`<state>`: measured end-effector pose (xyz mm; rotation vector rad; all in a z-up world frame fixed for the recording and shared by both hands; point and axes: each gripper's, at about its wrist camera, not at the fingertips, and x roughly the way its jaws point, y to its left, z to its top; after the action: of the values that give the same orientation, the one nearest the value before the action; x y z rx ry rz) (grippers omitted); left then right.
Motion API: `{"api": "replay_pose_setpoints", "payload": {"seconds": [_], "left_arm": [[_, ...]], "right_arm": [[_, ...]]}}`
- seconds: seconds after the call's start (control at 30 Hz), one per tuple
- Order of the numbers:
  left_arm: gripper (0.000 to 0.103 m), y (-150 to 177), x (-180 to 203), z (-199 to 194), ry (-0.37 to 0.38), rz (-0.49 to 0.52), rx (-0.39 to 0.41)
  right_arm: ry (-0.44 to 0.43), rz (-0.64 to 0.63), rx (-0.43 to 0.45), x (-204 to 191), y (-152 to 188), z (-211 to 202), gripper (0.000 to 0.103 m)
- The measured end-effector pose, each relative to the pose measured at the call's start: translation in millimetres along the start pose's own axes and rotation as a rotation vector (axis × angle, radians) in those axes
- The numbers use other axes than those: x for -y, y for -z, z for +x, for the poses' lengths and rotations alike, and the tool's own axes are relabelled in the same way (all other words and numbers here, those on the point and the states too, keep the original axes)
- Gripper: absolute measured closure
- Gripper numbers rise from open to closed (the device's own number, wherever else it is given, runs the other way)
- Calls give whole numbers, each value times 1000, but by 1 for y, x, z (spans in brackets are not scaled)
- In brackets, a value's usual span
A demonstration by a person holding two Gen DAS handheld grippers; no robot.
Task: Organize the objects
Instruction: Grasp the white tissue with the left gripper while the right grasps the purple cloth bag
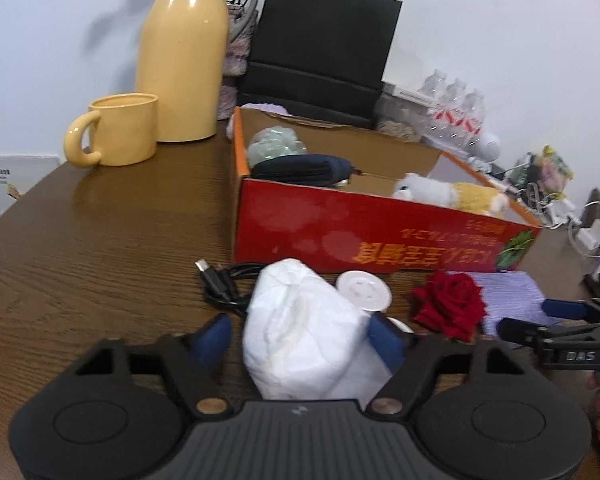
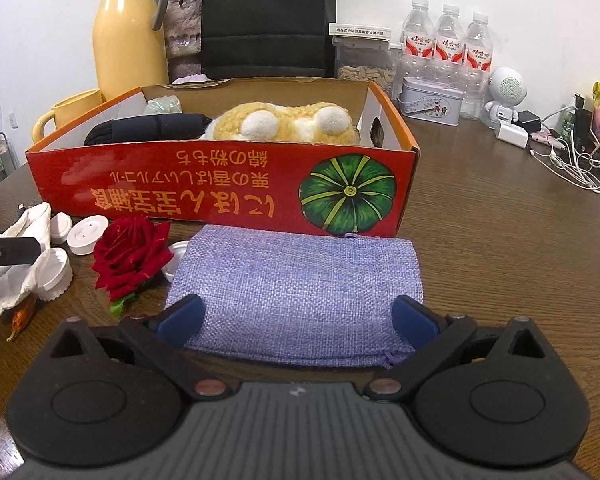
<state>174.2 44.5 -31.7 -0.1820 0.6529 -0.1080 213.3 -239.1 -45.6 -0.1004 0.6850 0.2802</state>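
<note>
A crumpled white wad point(image 1: 300, 328) lies on the wooden table between the fingers of my left gripper point(image 1: 300, 342). The right pad touches it, and a thin strip of table shows at the left pad. My right gripper point(image 2: 298, 320) stands open astride a flat purple woven pouch point(image 2: 296, 280). A red rose point(image 2: 132, 252), white round lids point(image 2: 87, 234) and a black USB cable point(image 1: 224, 280) lie in front of the red cardboard box point(image 2: 220, 184). The box holds a plush toy point(image 2: 284, 122) and a dark pouch point(image 2: 148, 126).
A yellow jug point(image 1: 184, 60) and yellow mug point(image 1: 120, 128) stand at the back left, with a black paper bag point(image 1: 320, 40) behind the box. At the right are water bottles point(image 2: 448, 44), a tin point(image 2: 432, 100), a white speaker point(image 2: 506, 92) and tangled chargers point(image 2: 572, 152).
</note>
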Motion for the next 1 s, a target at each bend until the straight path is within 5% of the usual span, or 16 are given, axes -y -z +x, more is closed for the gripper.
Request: {"api": "replay_pose_setpoints", "payload": {"seconds": [0.17,0.5,0.6,1.0], "left_arm": [[42,3,1,-4,18,-20,5],[56,6,-1,-16,29,-64,14],[86,7,-1,-23,44,-73,29],[88,1,2,-49,81,-81,102]], "right_arm": [[-4,0,9,0,1,-4,10],[-19,-21,45,-9,8,-18,55],[-22,-24,54,-11,10,-22,81],[-78,59,145,-10,22,-48,91]]}}
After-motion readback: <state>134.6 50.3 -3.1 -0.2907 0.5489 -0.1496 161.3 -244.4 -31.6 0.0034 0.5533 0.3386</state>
